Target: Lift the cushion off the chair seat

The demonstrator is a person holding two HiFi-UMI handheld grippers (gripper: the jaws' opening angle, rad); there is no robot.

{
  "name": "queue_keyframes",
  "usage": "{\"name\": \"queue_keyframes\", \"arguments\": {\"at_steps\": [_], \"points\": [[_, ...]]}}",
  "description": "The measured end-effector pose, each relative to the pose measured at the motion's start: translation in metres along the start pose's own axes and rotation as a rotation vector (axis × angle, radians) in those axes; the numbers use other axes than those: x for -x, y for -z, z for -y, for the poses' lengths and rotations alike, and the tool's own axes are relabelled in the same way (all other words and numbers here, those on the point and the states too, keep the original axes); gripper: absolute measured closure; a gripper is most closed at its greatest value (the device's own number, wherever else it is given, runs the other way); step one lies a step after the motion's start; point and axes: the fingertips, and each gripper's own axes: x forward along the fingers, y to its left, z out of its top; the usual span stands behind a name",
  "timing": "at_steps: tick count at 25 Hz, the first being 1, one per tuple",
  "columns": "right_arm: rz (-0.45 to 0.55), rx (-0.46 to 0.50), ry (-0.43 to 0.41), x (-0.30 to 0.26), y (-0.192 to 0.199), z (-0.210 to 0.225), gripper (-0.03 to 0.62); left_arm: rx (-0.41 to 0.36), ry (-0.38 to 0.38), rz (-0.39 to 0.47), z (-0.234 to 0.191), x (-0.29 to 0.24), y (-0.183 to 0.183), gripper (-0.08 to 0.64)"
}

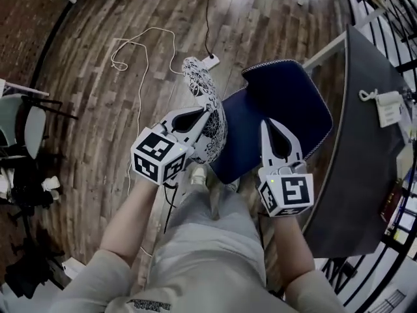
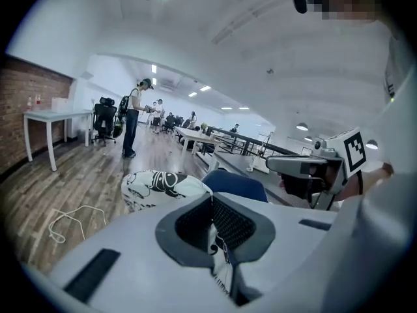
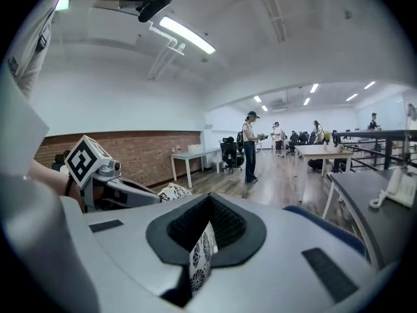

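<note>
Open office surroundings over a wooden floor [image 1: 98, 77]
A white cable [image 1: 140, 47] is seen looped on the boards, left of a white plug [image 1: 210, 60]; a dark table [image 1: 365, 142] bearing a white tag [image 1: 389, 108] is set at the right, while a brick wall [image 3: 143, 152], a white table [image 2: 55, 116] and a standing person [image 2: 133, 117] are seen farther off

Navy cushion [image 1: 280, 109], patterned underside showing, hangs aloft.
</note>
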Motion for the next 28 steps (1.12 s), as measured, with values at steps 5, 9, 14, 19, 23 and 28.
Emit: {"name": "queue_keyframes", "arguments": {"at_steps": [5, 9, 14, 19, 23, 28], "points": [[0.109, -0.014, -0.031, 0.038, -0.08, -0.013, 0.589, -0.049, -0.025, 0.088, 0.037, 0.053, -0.074, 0.552], [0.186, -0.101, -0.062, 0.075, -0.139, -0.013, 0.589, -0.129, -0.094, 0.225, 0.065, 0.103, -0.141, 0.552], [0.273, -0.098, -0.058, 0.116, -0.204, -0.013, 0.589, -0.224, -0.122, 0.38, 0.098, 0.154, -0.214, 0.552], [0.376, -0.048, -0.04, 0.164, -0.259, -0.027, 0.589, -0.328, -0.149, 0.493, 0.127, 0.195, -0.265, 0.552], [0.43, 0.062, -0.014, 0.193, -0.288, -0.031, 0.589, -0.379, -0.107, 0.609, 0.159, 0.217, -0.296, 0.552], [0.452, 0.254, 0.026, 0.208, -0.303, -0.052, 0.589, -0.445, -0.084, 0.659, 0.181, 0.241, -0.31, 0.552]]}}
